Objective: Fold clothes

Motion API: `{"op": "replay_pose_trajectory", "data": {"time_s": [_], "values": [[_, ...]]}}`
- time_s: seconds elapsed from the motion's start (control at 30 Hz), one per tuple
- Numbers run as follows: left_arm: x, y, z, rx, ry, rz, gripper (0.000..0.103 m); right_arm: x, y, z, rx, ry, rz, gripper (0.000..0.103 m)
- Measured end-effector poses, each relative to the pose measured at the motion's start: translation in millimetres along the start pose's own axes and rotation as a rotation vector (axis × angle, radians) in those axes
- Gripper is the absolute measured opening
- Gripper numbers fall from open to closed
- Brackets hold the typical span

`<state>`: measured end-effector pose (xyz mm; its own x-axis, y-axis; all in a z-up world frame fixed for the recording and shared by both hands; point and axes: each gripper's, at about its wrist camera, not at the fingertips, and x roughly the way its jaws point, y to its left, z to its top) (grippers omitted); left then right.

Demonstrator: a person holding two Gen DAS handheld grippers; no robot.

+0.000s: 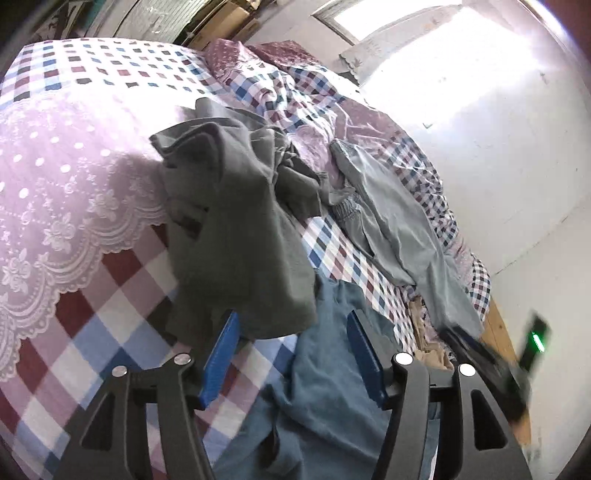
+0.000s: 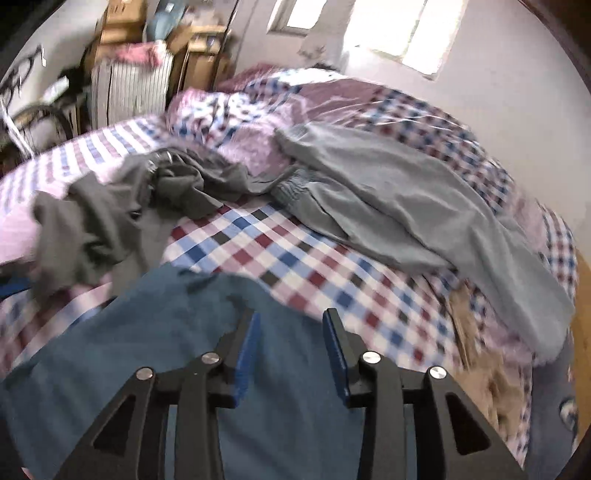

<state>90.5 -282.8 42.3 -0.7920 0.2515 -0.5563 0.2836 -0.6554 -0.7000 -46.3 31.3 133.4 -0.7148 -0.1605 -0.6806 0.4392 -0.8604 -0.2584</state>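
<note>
A blue garment (image 2: 155,332) lies spread on the near part of the checked bed (image 2: 303,258), under both grippers; the left gripper (image 1: 291,325) and right gripper (image 2: 290,321) hover with jaws released, grasping nothing. Farther off lie a crumpled dark grey garment (image 1: 236,221) at left and light grey trousers (image 2: 406,199) at right, with cardboard boxes (image 2: 122,22) stacked by the far wall.
</note>
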Motion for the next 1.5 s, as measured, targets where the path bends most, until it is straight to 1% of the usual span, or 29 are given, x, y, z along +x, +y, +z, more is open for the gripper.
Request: {"op": "replay_pose_trajectory", "data": {"time_s": [0.07, 0.17, 0.23, 0.3, 0.37, 0.43, 0.53, 0.57, 0.7, 0.8, 0.97, 1.17, 1.3, 1.37, 1.5], "values": [[1.3, 2.2, -0.8, 0.005, 0.018, 0.004, 0.064, -34.8, -9.8, -25.0, 0.071, -0.018, 0.016, 0.045], [5.3, -3.5, -7.2, 0.036, 0.032, 0.003, 0.064, -89.8, -24.3, -72.2, 0.22, -0.062, 0.04, 0.047], [1.9, -8.6, -12.4, 0.065, 0.029, 0.0, 0.064, -115.4, -30.7, -101.0, 0.309, -0.087, 0.045, 0.048], [-2.7, -13.5, -19.8, 0.11, 0.042, -0.016, 0.064, -136.9, -34.0, -130.7, 0.394, -0.109, 0.033, 0.048], [-9.7, -16.8, -27.5, 0.146, 0.057, -0.018, 0.064, -149.9, -34.3, -160.6, 0.47, -0.123, 0.053, 0.049], [-20.7, -14.5, -33.0, 0.162, 0.057, -0.018, 0.064, -155.3, -31.6, -191.7, 0.537, -0.116, 0.082, 0.049], [-37.3, -10.7, -41.0, 0.186, 0.055, -0.018, 0.064, -150.5, -26.6, -221.5, 0.58, -0.073, 0.114, 0.049], [-44.6, -6.9, -44.1, 0.178, 0.051, -0.015, 0.064, -149.9, -24.1, -226.7, 0.583, -0.066, 0.124, 0.049], [-74.0, 8.9, -61.5, 0.131, 0.039, -0.008, 0.064, -151.7, -10.6, -228.2, 0.556, -0.067, 0.156, 0.049], [-90.1, 11.0, -78.8, 0.144, 0.041, 0.029, 0.064, -156.2, 5.0, -222.4, 0.5, -0.089, 0.184, 0.049], [-107.2, 7.6, -102.5, 0.184, 0.069, 0.051, 0.064, -157.6, 34.4, -212.6, 0.414, -0.109, 0.235, 0.049], [-104.2, 19.3, -123.2, 0.129, 0.135, 0.054, 0.064, -151.5, 63.4, -207.2, 0.343, -0.101, 0.284, 0.049], [-93.6, 27.5, -126.7, 0.074, 0.176, 0.033, 0.064, -146.6, 79.4, -206.6, 0.313, -0.091, 0.287, 0.049], [-90.2, 32.9, -128.0, 0.032, 0.191, 0.014, 0.064, -143.3, 86.9, -205.8, 0.303, -0.086, 0.291, 0.049], [-90.3, 35.6, -128.9, 0.018, 0.191, 0.024, 0.064, -133.7, 101.4, -201.5, 0.276, -0.069, 0.302, 0.049]]}}
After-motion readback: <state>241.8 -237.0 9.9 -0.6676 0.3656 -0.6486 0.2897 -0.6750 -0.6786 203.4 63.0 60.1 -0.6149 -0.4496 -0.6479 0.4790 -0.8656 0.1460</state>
